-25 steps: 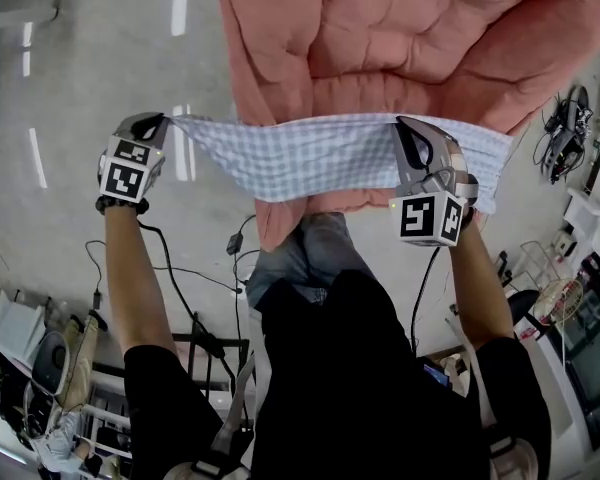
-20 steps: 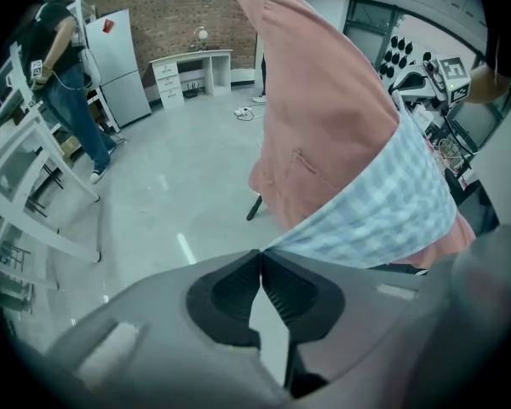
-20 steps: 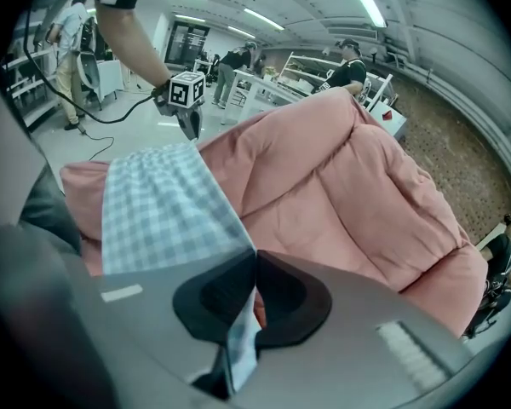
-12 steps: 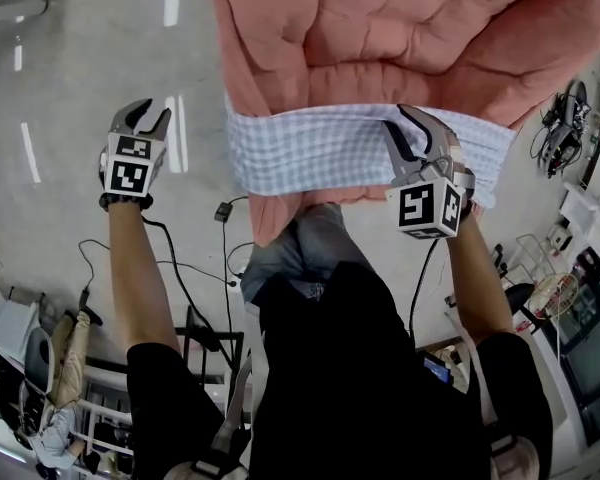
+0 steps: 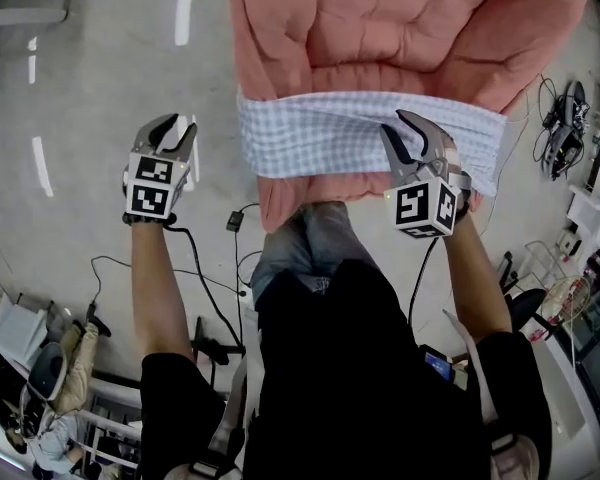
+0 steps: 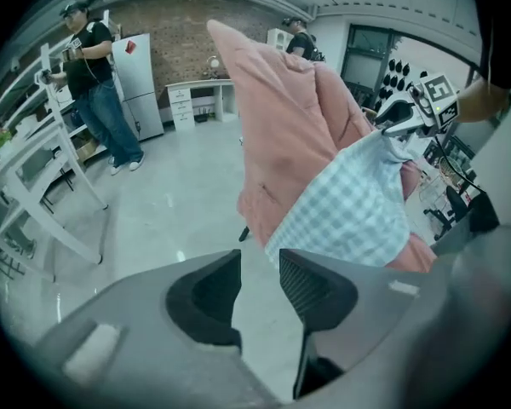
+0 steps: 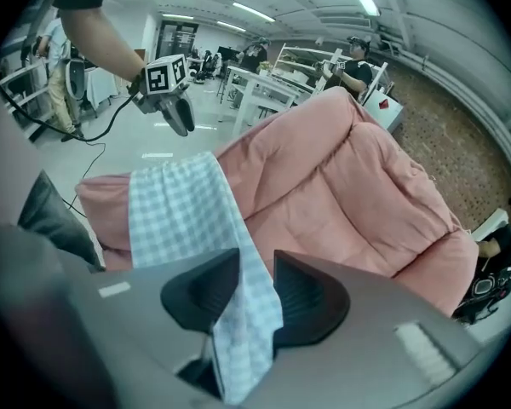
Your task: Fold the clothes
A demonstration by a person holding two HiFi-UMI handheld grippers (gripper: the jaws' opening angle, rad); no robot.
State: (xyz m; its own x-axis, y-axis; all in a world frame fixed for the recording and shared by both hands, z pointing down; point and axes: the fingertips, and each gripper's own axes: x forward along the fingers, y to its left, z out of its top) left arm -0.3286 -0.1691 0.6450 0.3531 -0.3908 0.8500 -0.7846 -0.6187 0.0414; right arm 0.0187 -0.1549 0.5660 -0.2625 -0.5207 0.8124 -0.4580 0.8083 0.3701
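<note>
Here blue-chk cloth [image 5: 350, 133] lies across puffy pink quilt [image 5: 400, 28].

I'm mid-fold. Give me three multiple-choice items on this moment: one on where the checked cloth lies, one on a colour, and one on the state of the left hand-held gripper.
1. Where does the checked cloth lie?
A) in a basket
B) across the quilt, near its front edge
C) on a shelf

2. What colour is the quilt?
A) green
B) black
C) pink

3. What stands between the jaws of the left hand-held gripper?
A) nothing
B) the cloth
C) a cable

Answers:
1 B: the head view shows it draped over the quilt.
2 C: it is pink in every view.
3 A: the jaws, just opened, stand apart with an empty gap.
</note>
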